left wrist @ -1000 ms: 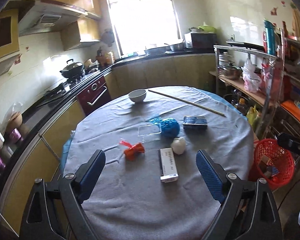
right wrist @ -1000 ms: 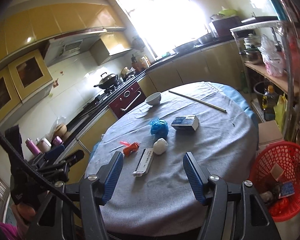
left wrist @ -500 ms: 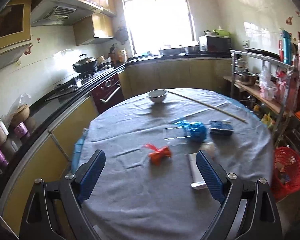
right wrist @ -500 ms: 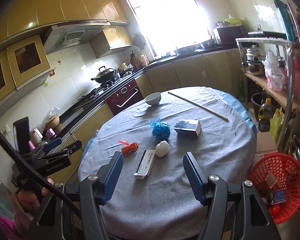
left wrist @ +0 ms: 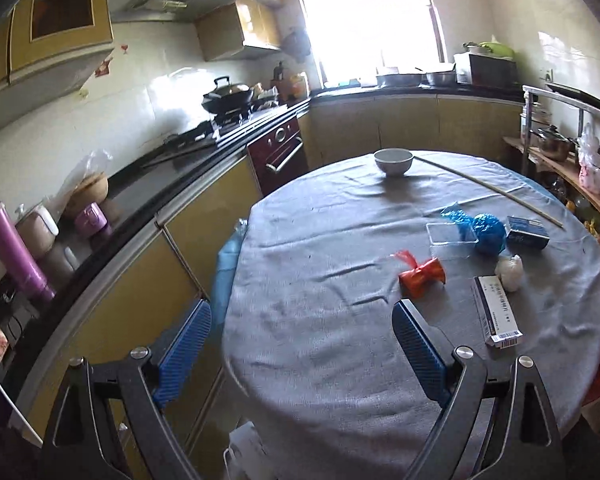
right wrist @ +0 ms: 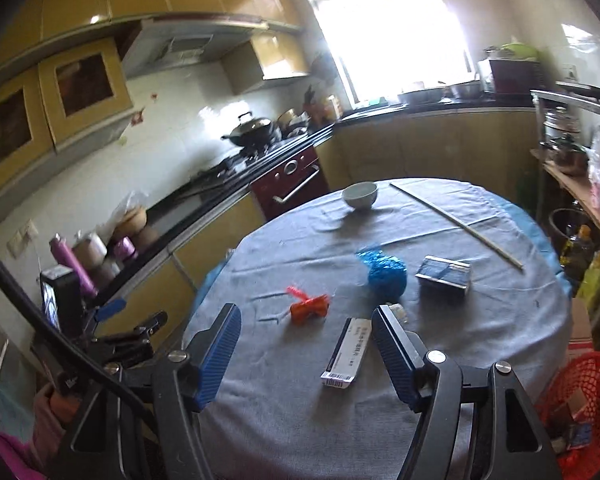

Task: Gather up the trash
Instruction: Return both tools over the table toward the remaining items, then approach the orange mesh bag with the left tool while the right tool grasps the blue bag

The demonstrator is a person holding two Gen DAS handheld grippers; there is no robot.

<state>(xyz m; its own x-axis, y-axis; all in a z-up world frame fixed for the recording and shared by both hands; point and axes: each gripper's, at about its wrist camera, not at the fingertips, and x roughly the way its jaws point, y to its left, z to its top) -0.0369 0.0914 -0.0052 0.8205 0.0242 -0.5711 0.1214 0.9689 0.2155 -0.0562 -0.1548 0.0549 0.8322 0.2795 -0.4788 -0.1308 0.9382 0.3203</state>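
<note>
On the round grey-clothed table lie an orange wrapper, a white medicine box, a white crumpled wad, a blue crumpled bag, a clear plastic lid and a dark blue box. My left gripper is open and empty over the table's near left edge. My right gripper is open and empty, above the near edge, with the medicine box and orange wrapper just ahead. The red trash basket stands on the floor at the right.
A white bowl and a long wooden stick lie at the table's far side. A kitchen counter with stove and bottles runs along the left. A shelf rack stands at the right. The left gripper also shows in the right wrist view.
Both grippers have swung leftward, so the table's items sit further right in view. The left view now looks over the table's left edge and counter. Both stay open.
</note>
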